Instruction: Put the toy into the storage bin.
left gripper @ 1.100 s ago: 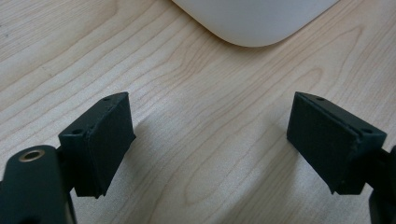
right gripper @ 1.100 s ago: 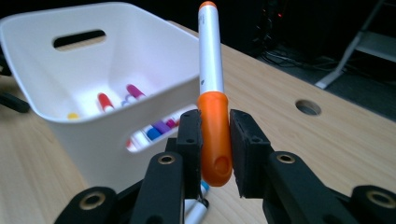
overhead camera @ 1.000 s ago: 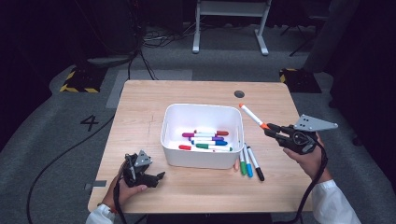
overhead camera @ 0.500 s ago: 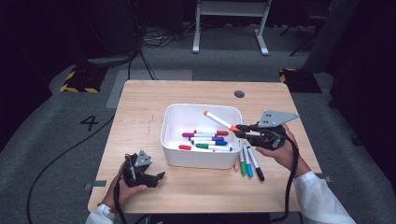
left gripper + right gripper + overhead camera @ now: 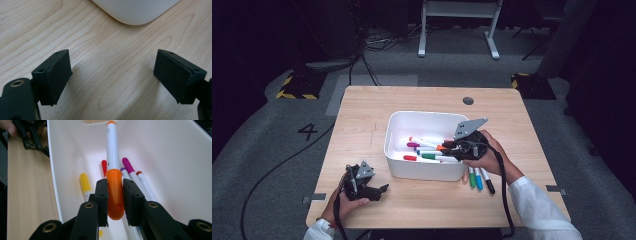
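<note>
Two tools: right tool clamps orange marker — cap end hidden; left tool wide.

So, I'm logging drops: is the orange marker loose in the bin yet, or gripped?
Gripped. The right hand-held gripper has its jaws shut on the orange marker by its cap, over the white bin.

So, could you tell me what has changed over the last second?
The right gripper carried the orange-capped marker leftward and down, from above the table's right side into the white bin, still clamped. The left gripper stayed open by the bin; three markers stayed on the table.
</note>
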The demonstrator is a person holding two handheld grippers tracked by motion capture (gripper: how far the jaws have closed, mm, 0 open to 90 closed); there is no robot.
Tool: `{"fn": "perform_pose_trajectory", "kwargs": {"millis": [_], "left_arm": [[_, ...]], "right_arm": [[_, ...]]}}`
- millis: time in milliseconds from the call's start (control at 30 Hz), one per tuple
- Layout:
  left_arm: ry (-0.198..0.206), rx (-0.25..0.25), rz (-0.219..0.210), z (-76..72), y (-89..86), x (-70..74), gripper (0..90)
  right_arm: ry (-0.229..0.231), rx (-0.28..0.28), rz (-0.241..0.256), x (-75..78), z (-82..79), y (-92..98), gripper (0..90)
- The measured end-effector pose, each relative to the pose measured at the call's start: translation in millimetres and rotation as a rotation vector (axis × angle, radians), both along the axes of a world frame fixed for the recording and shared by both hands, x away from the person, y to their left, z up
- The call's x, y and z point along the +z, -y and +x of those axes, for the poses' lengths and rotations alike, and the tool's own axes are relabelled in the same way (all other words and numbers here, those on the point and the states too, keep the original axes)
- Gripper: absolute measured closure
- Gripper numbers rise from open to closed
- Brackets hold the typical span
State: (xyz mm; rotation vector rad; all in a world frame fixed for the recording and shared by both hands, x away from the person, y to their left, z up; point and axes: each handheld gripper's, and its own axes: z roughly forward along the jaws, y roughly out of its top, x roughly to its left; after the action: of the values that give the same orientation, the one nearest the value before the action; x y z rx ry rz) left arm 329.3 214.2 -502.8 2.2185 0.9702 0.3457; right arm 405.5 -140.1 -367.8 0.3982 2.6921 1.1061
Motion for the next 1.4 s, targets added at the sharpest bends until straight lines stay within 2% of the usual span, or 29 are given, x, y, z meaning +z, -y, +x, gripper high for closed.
{"fn": "perform_pose_trajectory", "kwargs": {"millis": [67, 200, 300, 467, 533, 567, 700, 833, 933, 1133, 1233, 1400], "left_arm": [[0.0, 0.0, -0.001, 0.0, 0.0, 0.0, 14.8], [-0.001, 0.0, 0.0, 0.1, 0.0, 0.0, 14.8], [-0.001, 0.0, -0.001, 0.1, 0.0, 0.0, 14.8], [-0.001, 0.0, 0.0, 0.0, 0.0, 0.0, 14.8], [-0.001, 0.0, -0.001, 0.0, 0.0, 0.0, 14.8], [-0.001, 0.0, 0.0, 0.1, 0.0, 0.0, 14.8], [0.0, 0.0, 0.001, -0.1, 0.0, 0.0, 14.8], [-0.001, 0.0, 0.0, 0.0, 0.0, 0.0, 14.8], [0.0, 0.0, 0.0, 0.0, 0.0, 0.0, 14.8], [0.0, 0.0, 0.0, 0.0, 0.0, 0.0, 14.8], [0.0, 0.0, 0.0, 0.0, 0.0, 0.0, 14.8], [-0.001, 0.0, 0.0, 0.0, 0.0, 0.0, 14.8]], "right_arm": [[-0.009, 0.015, -0.036, -3.2, 1.5, -3.6, 75.2], [-0.034, 0.031, -0.072, -6.6, 5.6, -7.0, 75.1], [-0.024, 0.041, -0.108, -7.7, 9.6, -8.2, 75.1], [-0.06, 0.044, -0.146, -12.2, 14.9, -10.3, 75.0], [-0.061, 0.044, -0.157, -13.2, 14.9, -11.3, 74.5], [-0.06, 0.041, -0.162, -13.3, 15.1, -11.5, 71.5], [-0.053, 0.028, -0.134, -11.9, 15.5, -8.6, 67.1], [-0.036, 0.015, -0.084, -5.7, 13.0, -1.3, 61.2], [-0.007, -0.031, -0.036, 3.7, 9.9, 8.8, 56.1], [0.062, -0.102, 0.055, 23.9, -3.2, 37.6, 50.2], [0.077, -0.119, 0.096, 31.6, -12.3, 55.1, 49.9], [0.115, -0.182, 0.105, 29.5, -28.5, 82.0, 48.4]]}}
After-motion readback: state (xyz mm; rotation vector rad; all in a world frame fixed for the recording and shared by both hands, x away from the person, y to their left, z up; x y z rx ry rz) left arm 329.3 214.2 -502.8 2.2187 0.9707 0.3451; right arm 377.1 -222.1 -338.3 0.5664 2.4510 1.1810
